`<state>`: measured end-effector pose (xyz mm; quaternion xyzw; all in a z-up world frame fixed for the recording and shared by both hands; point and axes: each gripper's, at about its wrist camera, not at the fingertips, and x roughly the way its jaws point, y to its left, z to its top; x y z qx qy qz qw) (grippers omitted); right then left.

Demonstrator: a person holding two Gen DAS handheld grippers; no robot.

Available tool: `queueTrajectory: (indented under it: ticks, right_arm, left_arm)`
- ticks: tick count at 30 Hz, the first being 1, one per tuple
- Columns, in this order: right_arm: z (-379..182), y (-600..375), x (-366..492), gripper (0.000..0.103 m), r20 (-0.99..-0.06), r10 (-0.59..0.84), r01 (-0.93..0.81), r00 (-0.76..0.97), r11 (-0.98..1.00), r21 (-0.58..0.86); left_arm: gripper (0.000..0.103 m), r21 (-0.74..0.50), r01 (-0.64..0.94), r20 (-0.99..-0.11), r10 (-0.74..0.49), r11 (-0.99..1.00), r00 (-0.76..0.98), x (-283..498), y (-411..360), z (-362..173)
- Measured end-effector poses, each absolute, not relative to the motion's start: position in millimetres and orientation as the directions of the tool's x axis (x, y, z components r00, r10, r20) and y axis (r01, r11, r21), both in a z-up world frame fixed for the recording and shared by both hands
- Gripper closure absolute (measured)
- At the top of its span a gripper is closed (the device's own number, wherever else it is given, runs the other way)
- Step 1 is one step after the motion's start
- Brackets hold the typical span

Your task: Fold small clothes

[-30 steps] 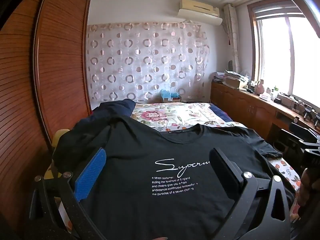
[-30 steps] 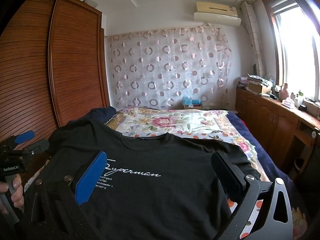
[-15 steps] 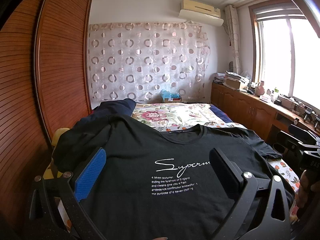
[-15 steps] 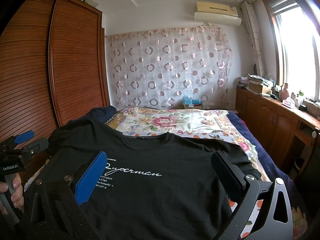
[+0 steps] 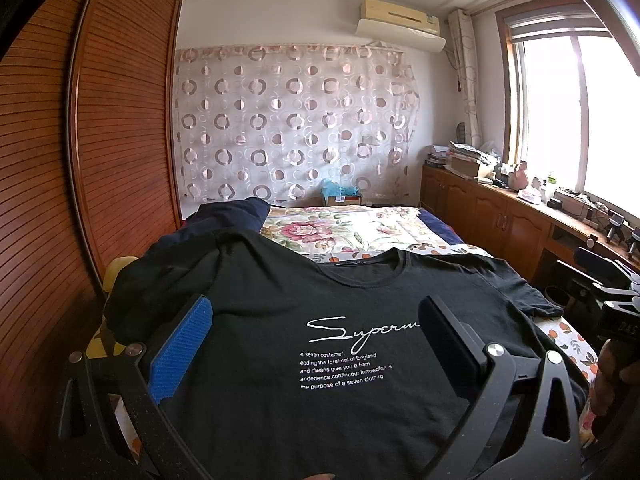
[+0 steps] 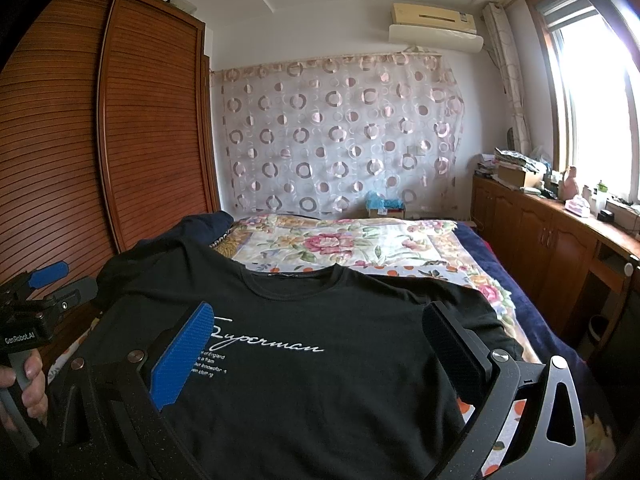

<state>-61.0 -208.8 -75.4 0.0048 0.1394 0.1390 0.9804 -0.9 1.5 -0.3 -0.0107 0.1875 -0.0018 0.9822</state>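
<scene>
Since the black T-shirt [image 5: 280,320] is soft and limp, pinch its sleeve seams; both grippers' fingers [image 5: 182,354] gape wide, empty.

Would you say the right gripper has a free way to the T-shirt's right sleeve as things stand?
Probably yes. The right gripper is open over the black T-shirt, and the right sleeve lies flat on the floral bedspread with nothing on it.
</scene>
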Motion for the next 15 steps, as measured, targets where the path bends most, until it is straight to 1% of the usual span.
queueTrajectory:
  ticks: [15]
  right_arm:
    - [-77.6,-209.2,-60.1,0.0,-0.271,0.274,-0.272,0.922,0.961,0.047]
  left_arm:
    - [0.0,-0.023,-0.001,-0.368,-0.008,1.0,0.93,-0.9,1.6,-0.3]
